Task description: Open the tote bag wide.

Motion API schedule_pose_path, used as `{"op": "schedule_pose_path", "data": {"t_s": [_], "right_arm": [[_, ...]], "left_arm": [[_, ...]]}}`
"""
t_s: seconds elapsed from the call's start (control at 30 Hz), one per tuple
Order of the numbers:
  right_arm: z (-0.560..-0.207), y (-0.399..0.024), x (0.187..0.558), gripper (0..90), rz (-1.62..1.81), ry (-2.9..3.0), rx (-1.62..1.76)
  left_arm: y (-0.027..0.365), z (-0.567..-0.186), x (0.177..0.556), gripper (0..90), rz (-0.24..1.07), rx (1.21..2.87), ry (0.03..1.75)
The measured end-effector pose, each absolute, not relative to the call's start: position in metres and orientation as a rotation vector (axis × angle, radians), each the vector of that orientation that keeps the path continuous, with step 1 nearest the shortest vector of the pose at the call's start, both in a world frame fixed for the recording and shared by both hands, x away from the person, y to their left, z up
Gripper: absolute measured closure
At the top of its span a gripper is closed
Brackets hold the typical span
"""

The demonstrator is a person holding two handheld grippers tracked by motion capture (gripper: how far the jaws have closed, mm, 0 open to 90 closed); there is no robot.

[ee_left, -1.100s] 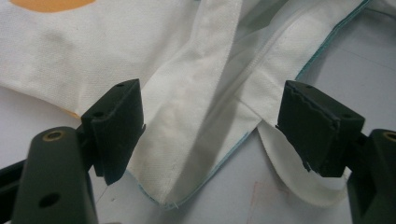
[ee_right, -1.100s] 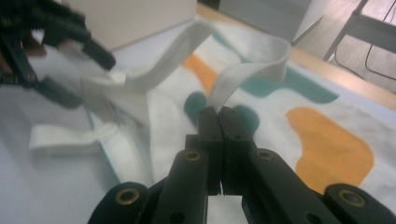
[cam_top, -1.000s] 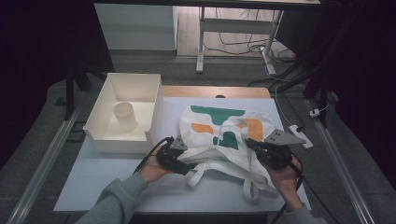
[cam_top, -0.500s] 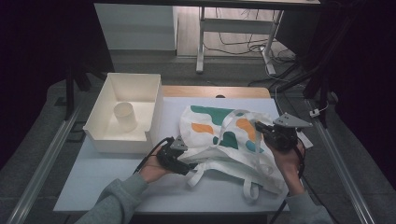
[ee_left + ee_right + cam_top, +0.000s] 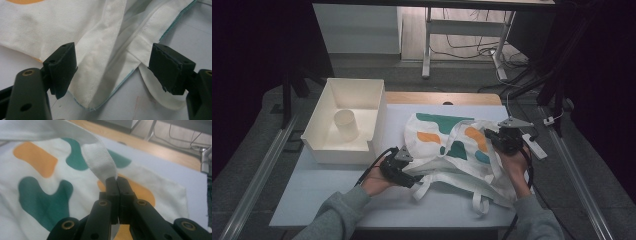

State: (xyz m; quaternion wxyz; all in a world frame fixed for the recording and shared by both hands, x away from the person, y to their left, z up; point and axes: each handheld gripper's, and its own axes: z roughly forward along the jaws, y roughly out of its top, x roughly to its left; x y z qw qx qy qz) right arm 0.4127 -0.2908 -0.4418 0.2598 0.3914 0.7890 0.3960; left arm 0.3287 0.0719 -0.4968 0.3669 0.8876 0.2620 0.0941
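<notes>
Jaws of the right gripper (image 5: 116, 179) are clenched on a white strap (image 5: 100, 157) of the tote bag (image 5: 447, 145), pinching it just at the tips; jaws of the left gripper (image 5: 113, 68) stand released, wide apart, with the bag's near corner and a second strap lying between them on the table (image 5: 337, 200) but not pressed by either pad. The bag lies flat in the middle of the table, printed side up, with the right gripper (image 5: 504, 140) over its right part and the left gripper (image 5: 397, 167) at its left edge.

The weak point, as I judge it, is the right grip: so little strap sits in the tips that a sideways pull could slide it out. With the left jaws released, nothing pins the bag, so a pull on the strap may drag the whole bag across the table instead of lifting or opening it. If the left jaws close where they are, they might catch both cloth layers and the strap together.

Hard to make out: whether the bag's mouth is open, and whether anything is inside it. The strap's far end runs out of the right gripper view. A white tray (image 5: 324, 150) with a cup (image 5: 346, 124) sits left of the bag; the cup's contents cannot be told. The room beyond the table is dark.
</notes>
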Motion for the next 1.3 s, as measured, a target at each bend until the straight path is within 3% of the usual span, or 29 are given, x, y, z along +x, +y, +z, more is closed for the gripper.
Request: {"op": "schedule_pose_path", "data": {"t_s": [0.57,0.8,0.9,1.3], "right_arm": [[-0.468,-0.298,0.425,87.6,1.001,2.205,1.127],[-0.443,-0.299,0.409,62.8,1.063,2.105,1.061],[-0.43,-0.297,0.399,56.1,1.105,2.097,1.028],[-0.418,-0.274,0.359,49.9,1.221,2.229,0.879]], "left_arm": [[0.073,-0.496,0.328,22.5,0.246,2.28,0.673],[0.073,-0.497,0.329,22.5,0.253,2.282,0.672],[0.073,-0.497,0.328,22.5,0.257,2.282,0.67],[0.075,-0.496,0.328,22.5,0.262,2.274,0.674]]}}
